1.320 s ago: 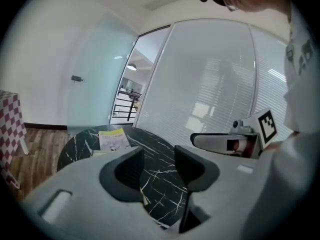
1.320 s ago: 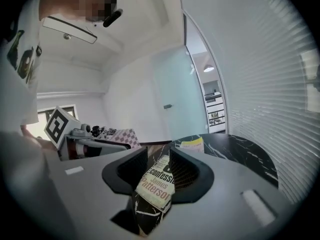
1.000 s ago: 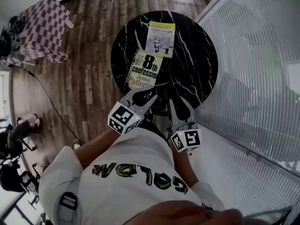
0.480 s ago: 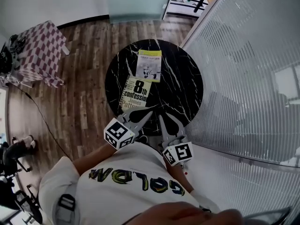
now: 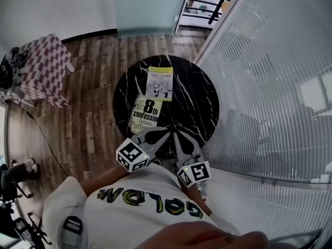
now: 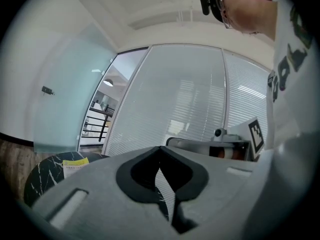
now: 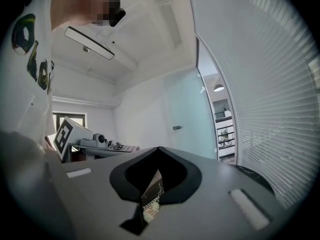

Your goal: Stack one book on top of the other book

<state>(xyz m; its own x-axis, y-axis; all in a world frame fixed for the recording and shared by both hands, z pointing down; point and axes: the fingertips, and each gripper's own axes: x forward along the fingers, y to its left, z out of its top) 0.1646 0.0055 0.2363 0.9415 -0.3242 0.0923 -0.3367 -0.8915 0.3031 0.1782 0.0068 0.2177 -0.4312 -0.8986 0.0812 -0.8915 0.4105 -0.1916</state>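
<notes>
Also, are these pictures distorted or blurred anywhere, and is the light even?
Head view: strong fisheye curves the glass wall; the table is sharp and evenly lit. Left gripper view: dark round border, the left gripper close and soft. Right gripper view: the same border, the right gripper also soft.

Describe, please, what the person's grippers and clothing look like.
The left gripper and right gripper are grey, with long tapering, black-lined jaws. Each carries a white cube with black square markers. The person wears a white short-sleeved T-shirt with yellow-green and black lettering.
</notes>
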